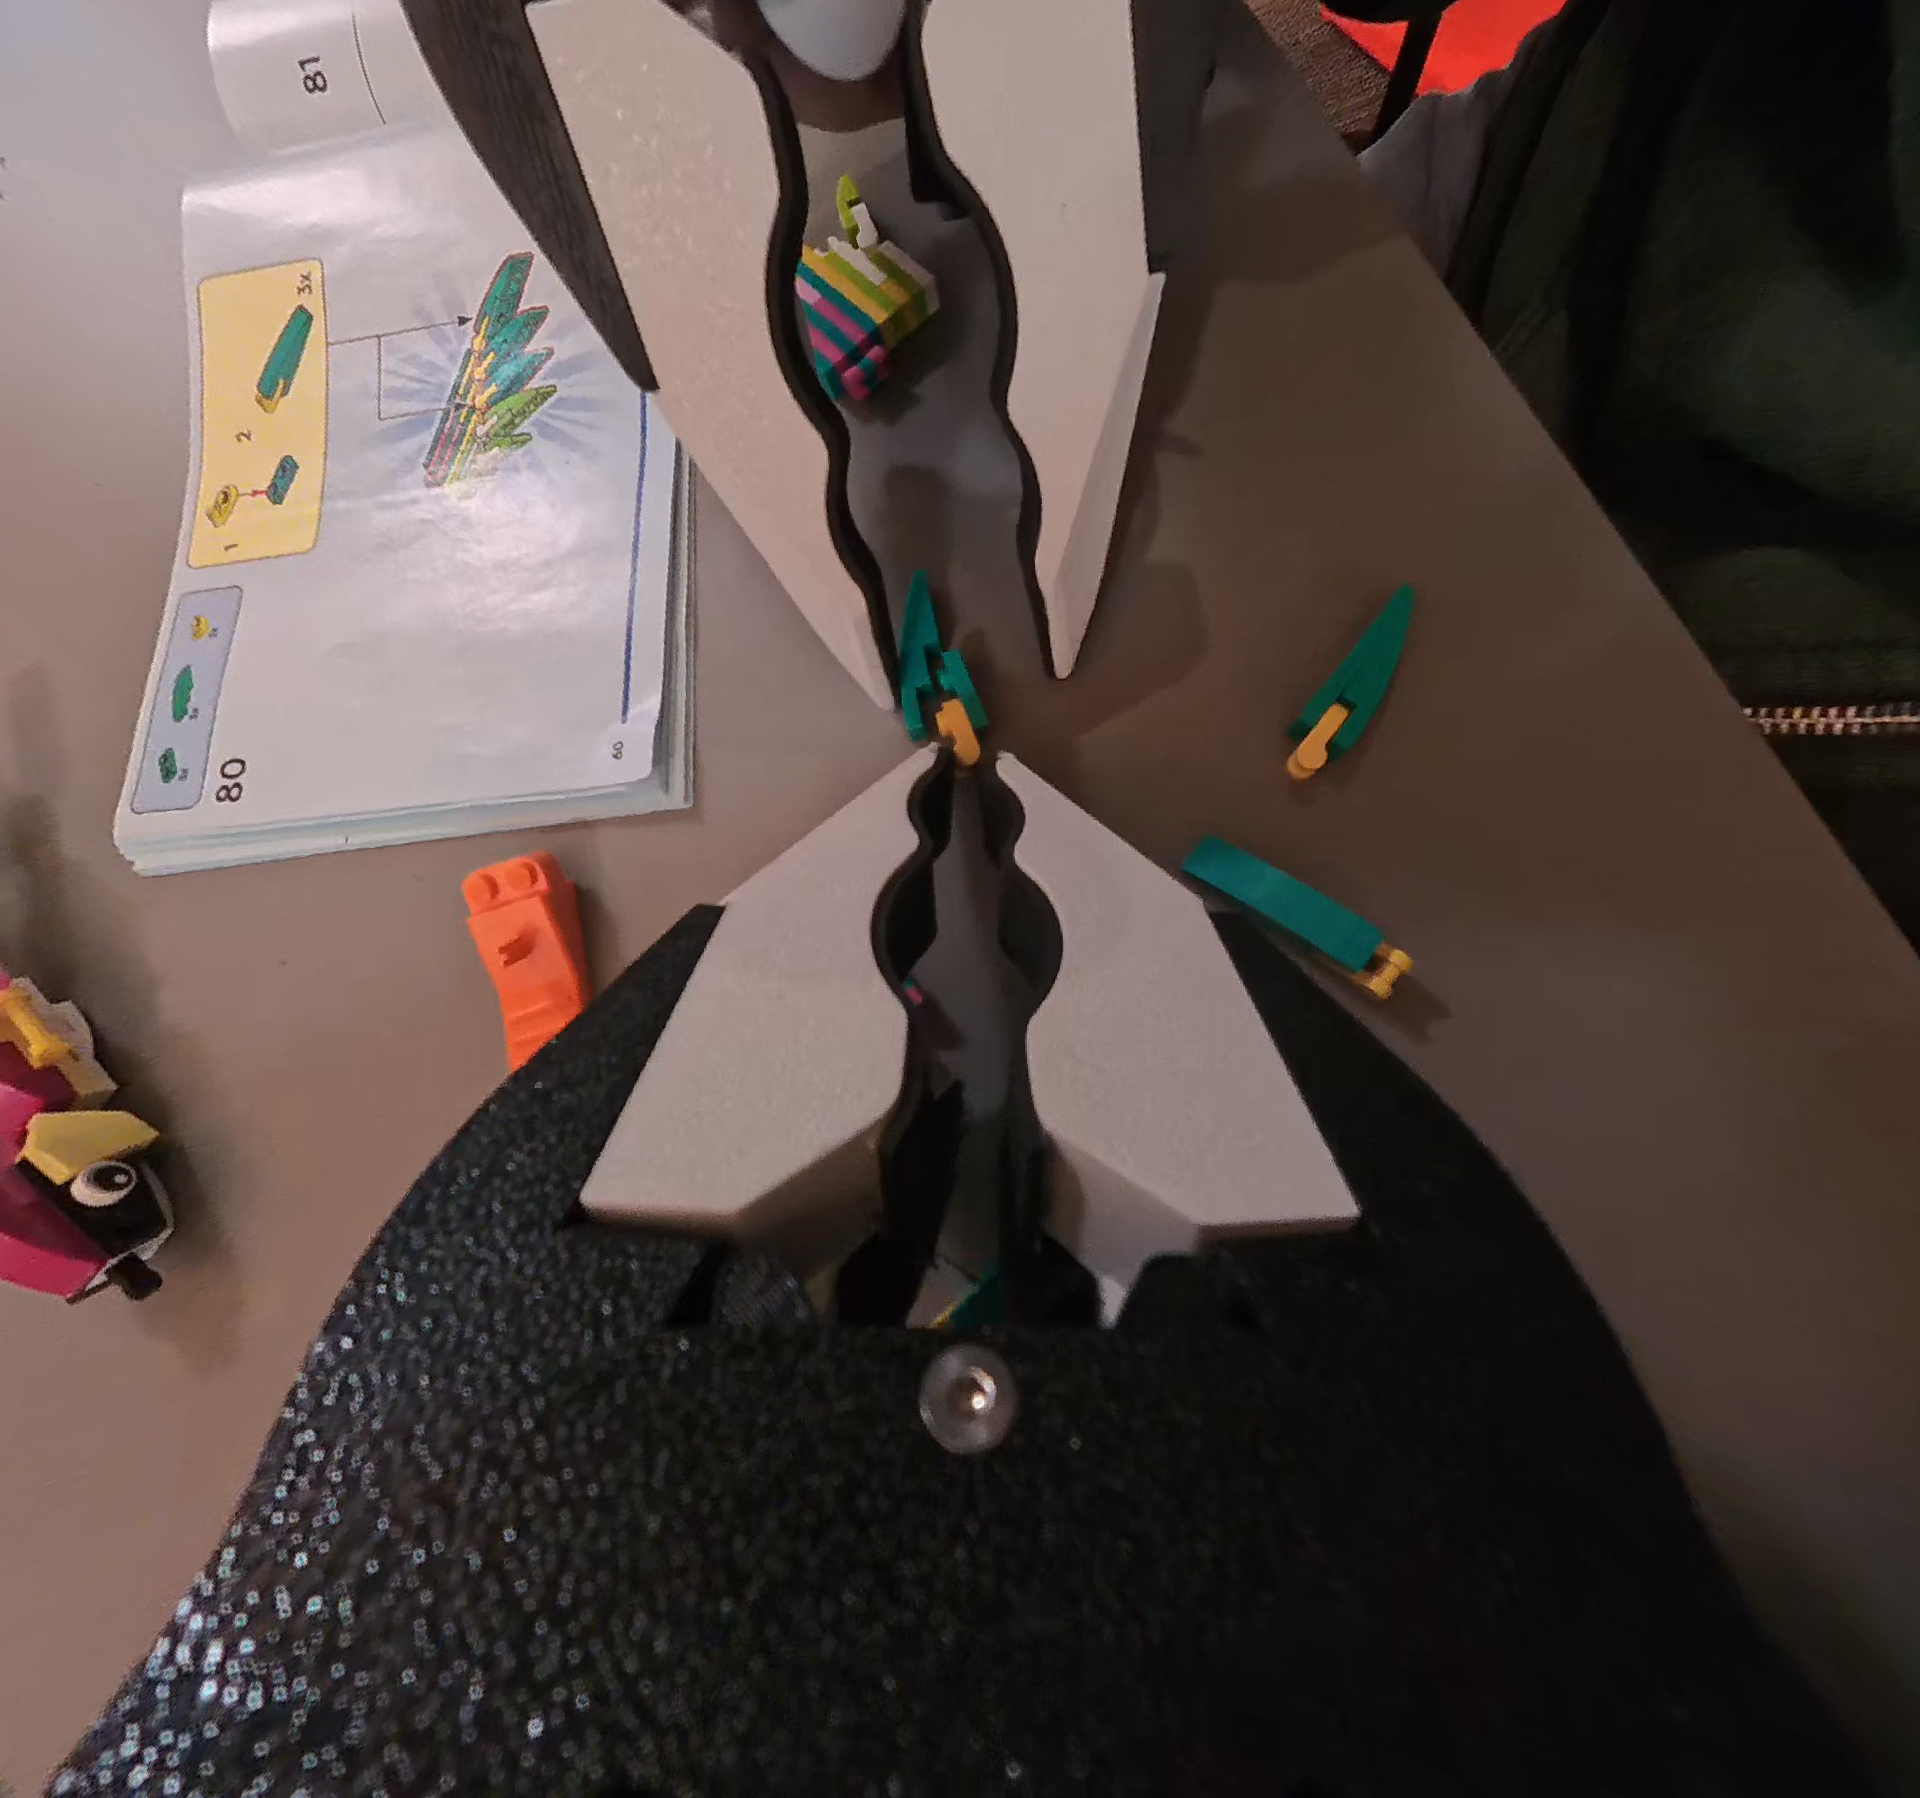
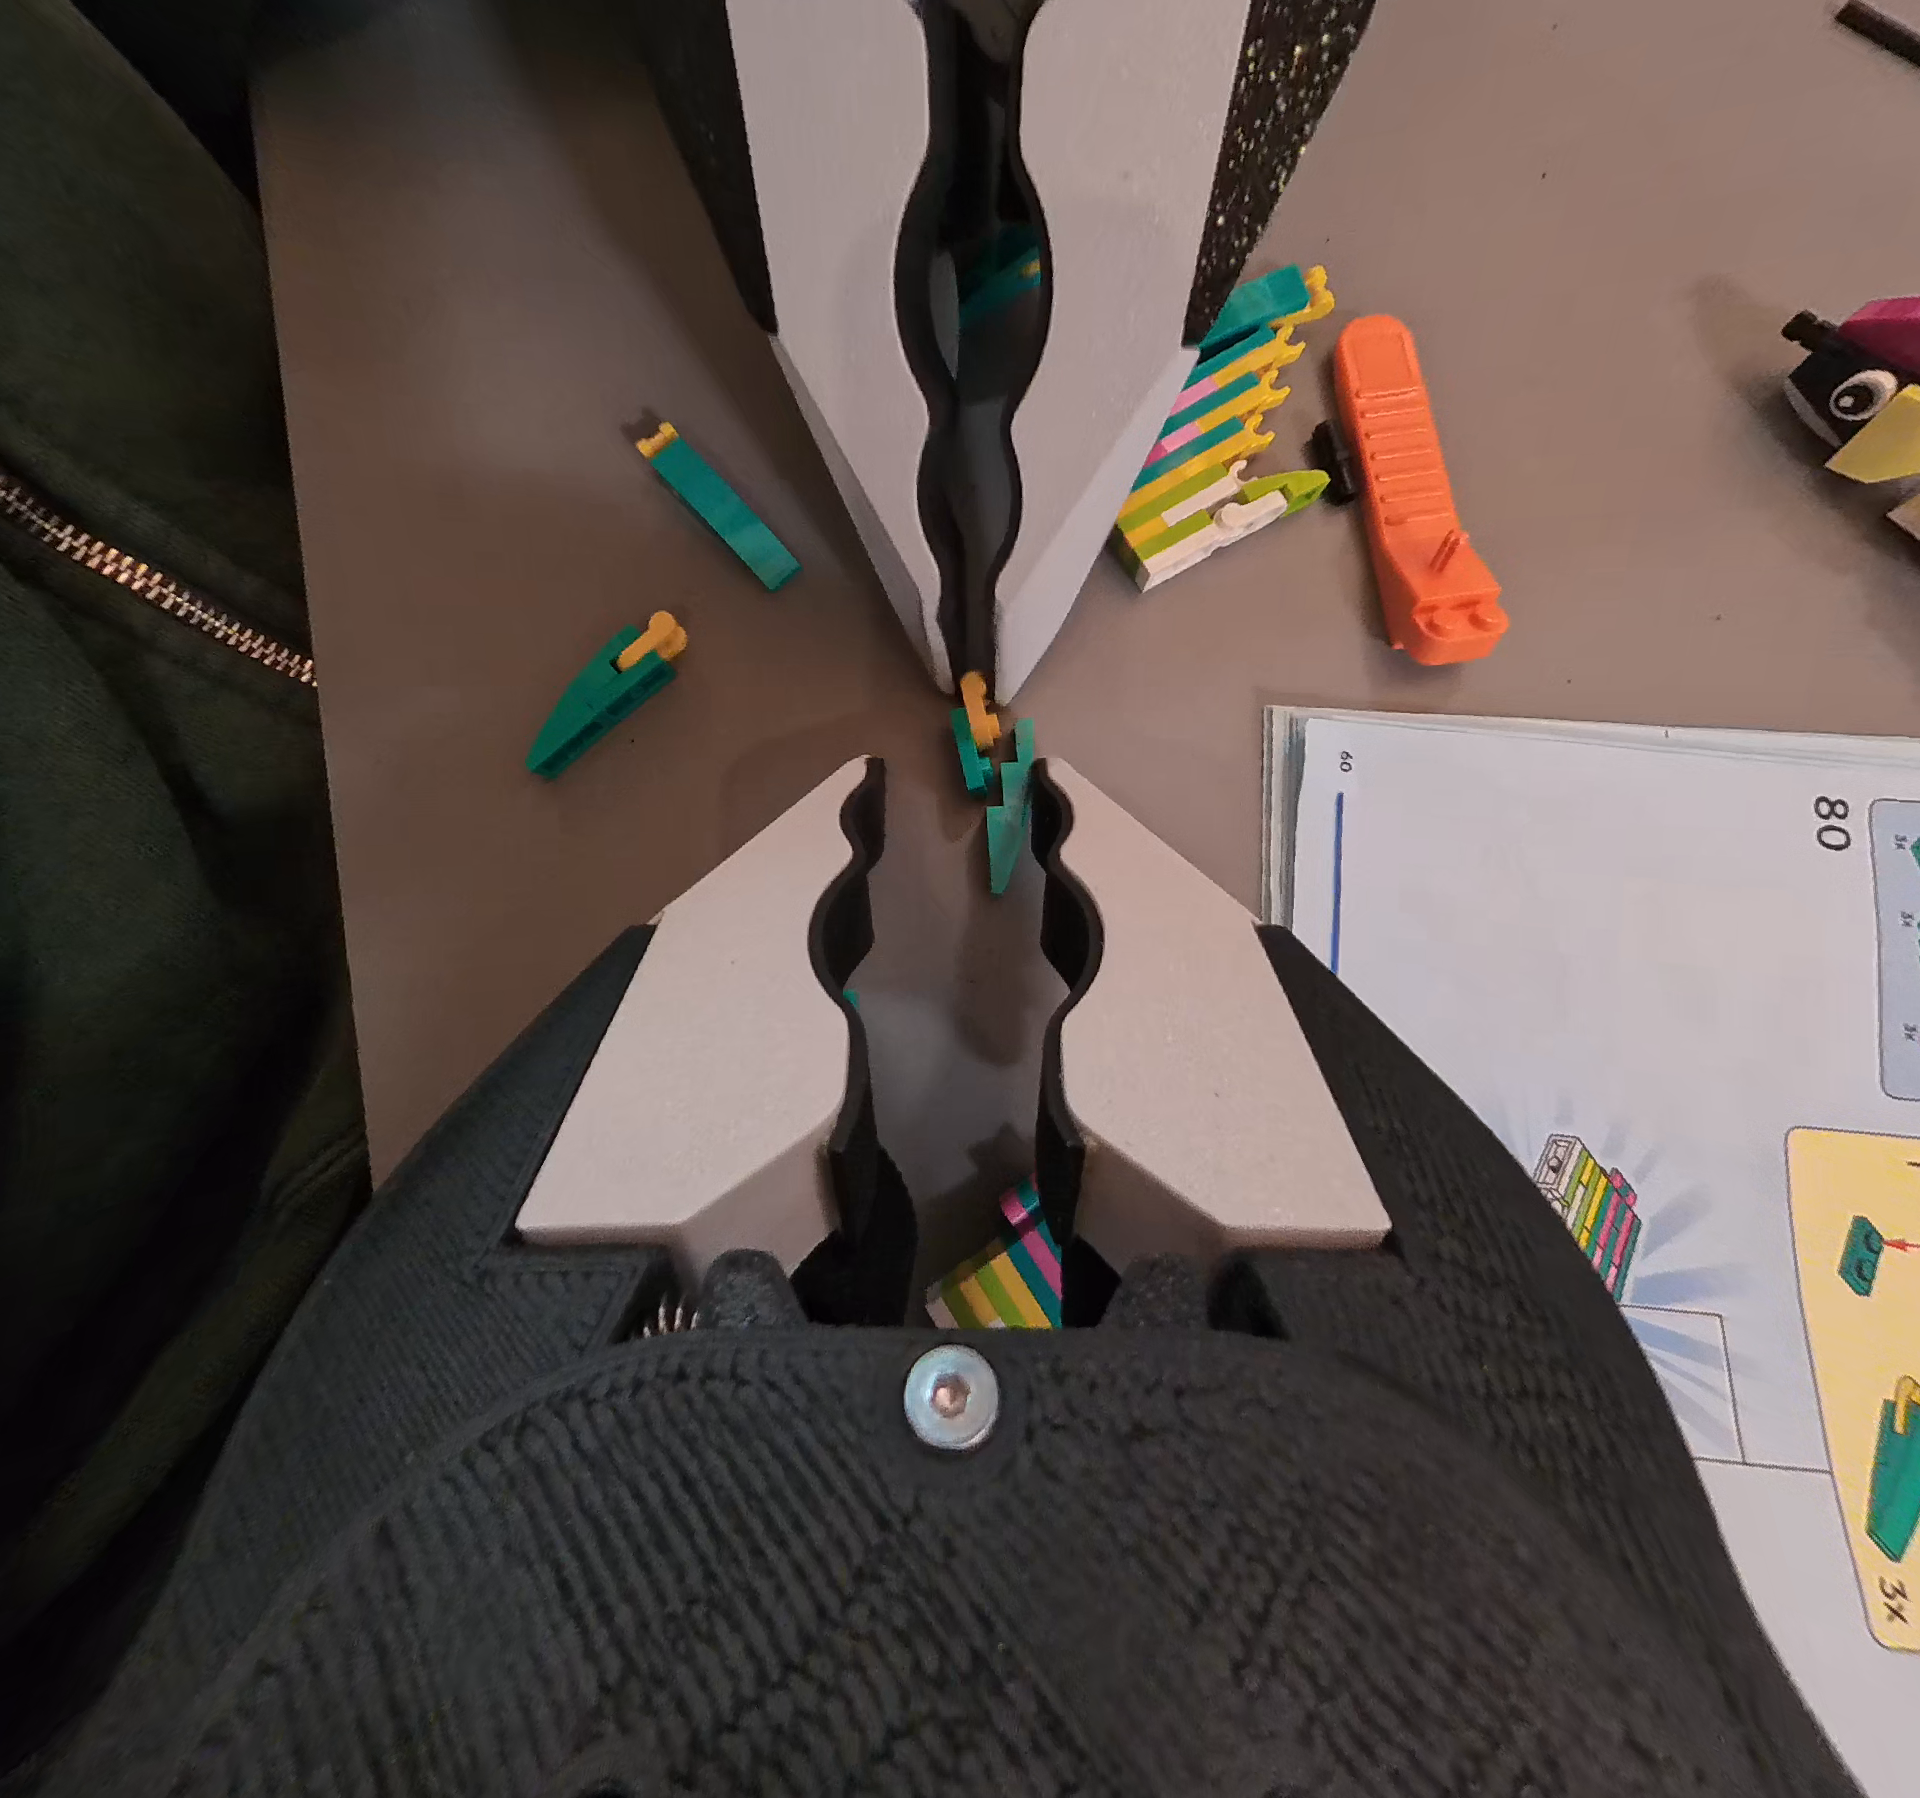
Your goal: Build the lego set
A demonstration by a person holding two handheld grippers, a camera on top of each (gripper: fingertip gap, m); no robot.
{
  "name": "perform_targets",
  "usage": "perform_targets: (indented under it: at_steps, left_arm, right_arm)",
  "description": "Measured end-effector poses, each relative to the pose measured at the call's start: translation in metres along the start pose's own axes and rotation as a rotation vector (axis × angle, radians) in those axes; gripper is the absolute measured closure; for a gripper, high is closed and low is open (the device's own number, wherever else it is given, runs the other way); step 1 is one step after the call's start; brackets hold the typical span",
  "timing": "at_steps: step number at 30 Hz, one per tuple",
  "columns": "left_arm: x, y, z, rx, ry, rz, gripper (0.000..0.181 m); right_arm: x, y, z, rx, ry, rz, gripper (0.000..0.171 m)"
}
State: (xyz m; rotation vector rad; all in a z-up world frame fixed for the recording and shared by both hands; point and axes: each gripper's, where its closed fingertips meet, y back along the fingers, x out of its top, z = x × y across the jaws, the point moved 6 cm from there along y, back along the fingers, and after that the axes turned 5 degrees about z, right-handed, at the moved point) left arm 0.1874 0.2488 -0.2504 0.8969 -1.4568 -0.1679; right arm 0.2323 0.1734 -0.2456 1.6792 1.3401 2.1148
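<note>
Left wrist view, looking down on a grey table (image 1: 1299, 460). Shows the left hand-held gripper (image 1: 968, 761) low in frame, tips closed on the yellow clip (image 1: 958, 725) of a teal feather (image 1: 920, 647). Shows the right hand-held gripper (image 1: 975, 686) reaching in from the top, tip to tip with the left, fingers parted, with the feather lying against one finger only. Places two loose feathers (image 1: 1356, 678) (image 1: 1283, 901) on the table to the right, well apart from the hand-held grippers. Places a striped stack (image 1: 868, 314) on the table behind the right fingers. Puts an open booklet (image 1: 436, 605) to the left, an orange separator (image 1: 525, 948) just below it, and a pink bird (image 1: 73, 1187) at the left edge.

Right wrist view, from the opposite side. Confirms the gap between the right fingers (image 2: 1143, 969) and the feather touching the finger on the booklet side. Reveals a second striped stack (image 2: 1216, 460), lined with yellow clips, just beside the left hand-held gripper and near the separator. Shows a dark green zipped jacket (image 2: 125, 605) past the table edge.
</note>
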Motion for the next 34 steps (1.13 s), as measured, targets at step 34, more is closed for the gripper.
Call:
perform_targets:
  at_steps: [34]
  left_arm:
    - [0.0063,-0.0068,0.0005,0.008,0.024,-0.04,0.18]
  right_arm:
    - [-0.0036,-0.0007,-0.0032,-0.098,-0.021,0.061,0.161]
